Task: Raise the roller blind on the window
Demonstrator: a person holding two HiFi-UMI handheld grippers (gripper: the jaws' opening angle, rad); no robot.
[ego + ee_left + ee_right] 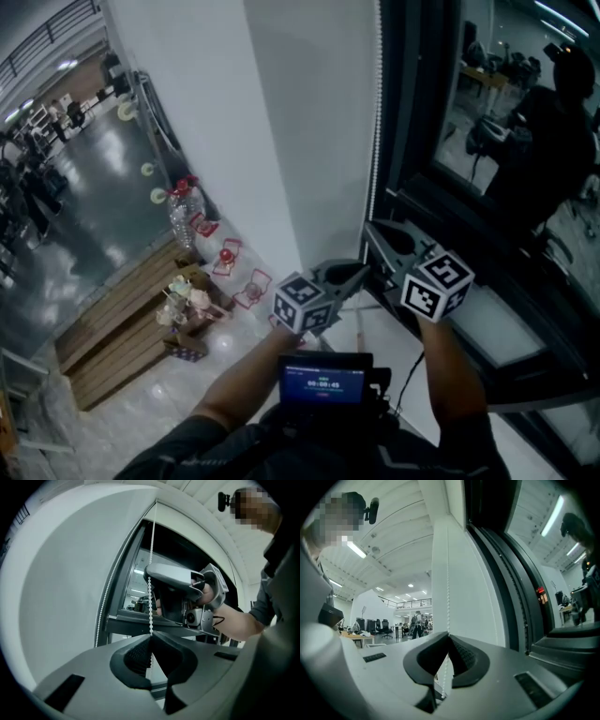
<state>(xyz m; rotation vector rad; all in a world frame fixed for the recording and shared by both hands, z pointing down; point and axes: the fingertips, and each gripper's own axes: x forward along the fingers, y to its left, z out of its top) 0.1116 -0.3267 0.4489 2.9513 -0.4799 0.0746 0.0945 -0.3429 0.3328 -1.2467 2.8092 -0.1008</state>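
Note:
The white roller blind [314,122] hangs left of the dark window frame [412,112], and its white bead chain [378,112] drops along the blind's edge. My left gripper [367,270] sits just below my right gripper [372,226], both at the chain. In the left gripper view the bead chain [151,573] runs straight down into my left gripper [151,637], which is shut on it; a second strand [105,602] hangs further left. In the right gripper view the bead chain [448,573] enters my right gripper [449,634], shut on it, and continues below.
The window sill [506,328] and dark glass lie to the right. Far below on the floor are wooden pallets [122,328], water bottles [183,211] and small red stands [227,258]. A small screen [323,382] sits at the person's chest.

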